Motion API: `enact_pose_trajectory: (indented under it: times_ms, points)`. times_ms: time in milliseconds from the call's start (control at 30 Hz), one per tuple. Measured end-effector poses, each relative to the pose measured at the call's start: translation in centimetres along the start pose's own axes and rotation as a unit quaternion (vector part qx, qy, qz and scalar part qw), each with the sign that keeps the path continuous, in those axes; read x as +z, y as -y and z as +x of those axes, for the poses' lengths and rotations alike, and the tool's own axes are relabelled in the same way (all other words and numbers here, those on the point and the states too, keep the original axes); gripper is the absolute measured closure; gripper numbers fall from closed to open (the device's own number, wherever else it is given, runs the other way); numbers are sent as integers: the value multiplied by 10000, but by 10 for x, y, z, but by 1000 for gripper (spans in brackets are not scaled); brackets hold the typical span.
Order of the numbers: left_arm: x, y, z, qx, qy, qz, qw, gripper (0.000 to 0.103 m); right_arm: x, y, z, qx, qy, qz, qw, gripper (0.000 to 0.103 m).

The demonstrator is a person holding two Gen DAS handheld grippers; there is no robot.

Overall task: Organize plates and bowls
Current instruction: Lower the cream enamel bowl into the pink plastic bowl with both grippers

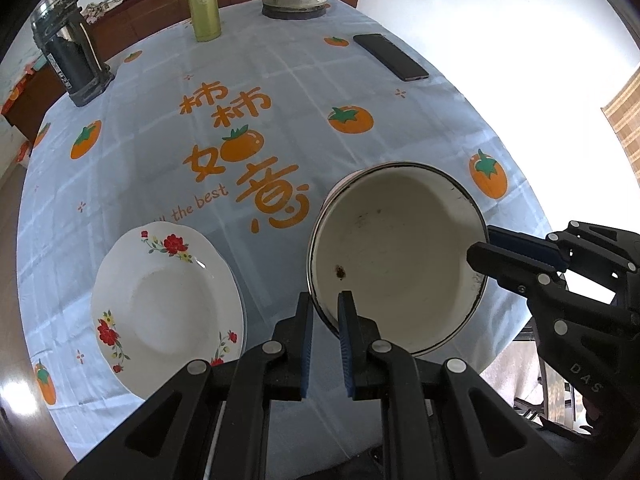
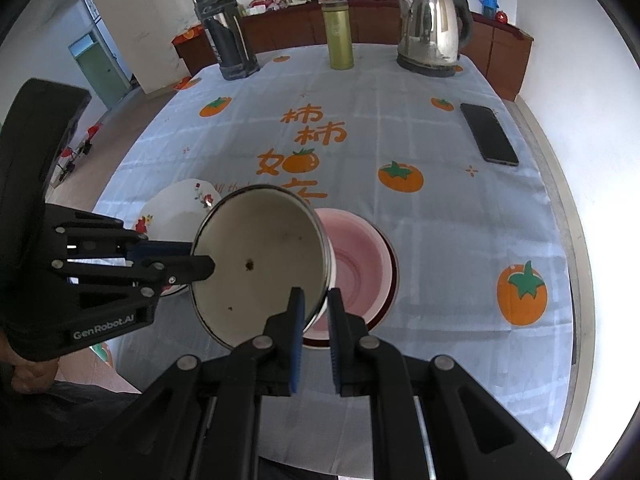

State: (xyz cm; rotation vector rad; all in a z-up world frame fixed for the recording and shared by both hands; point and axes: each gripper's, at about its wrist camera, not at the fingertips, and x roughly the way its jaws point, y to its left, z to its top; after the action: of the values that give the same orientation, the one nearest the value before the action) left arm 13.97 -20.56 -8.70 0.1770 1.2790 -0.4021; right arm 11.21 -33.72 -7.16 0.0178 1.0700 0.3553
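Observation:
A cream enamel bowl (image 1: pixel 396 256) (image 2: pixel 260 260) with a dark rim and a few chips hangs tilted above the table, held from two sides. My left gripper (image 1: pixel 325 300) (image 2: pixel 202 256) is shut on its rim at one side. My right gripper (image 2: pixel 315 296) (image 1: pixel 482 242) is shut on the rim at the opposite side. A white floral plate (image 1: pixel 168 312) (image 2: pixel 180 208) lies on the tablecloth to the left of the bowl. In the right wrist view a pink bowl (image 2: pixel 360 272) sits on a dark red plate (image 2: pixel 394 276), just behind and below the enamel bowl.
At the far side of the table (image 2: pixel 440 208) stand a steel kettle (image 2: pixel 432 28), a green flask (image 2: pixel 340 36) and a dark thermos (image 2: pixel 226 28). A black phone (image 2: pixel 490 134) lies at the right. The table's near edge is close below the grippers.

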Motion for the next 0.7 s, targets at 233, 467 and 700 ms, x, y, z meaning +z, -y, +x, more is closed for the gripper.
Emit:
enact_pose_trajectory:
  times_ms: [233,467,700]
  points:
    - [4,1,6,26,-37,-4,10000,89,1,4,5,7,-44,6,10000,92]
    - [10,4,12,8,-104,35,9999,89,4,10,12,-14,-97,36,9999,92]
    - [16,4,19,-25,-213,-18,9998,89,6,16,19,-24,-158,52,9999,92]
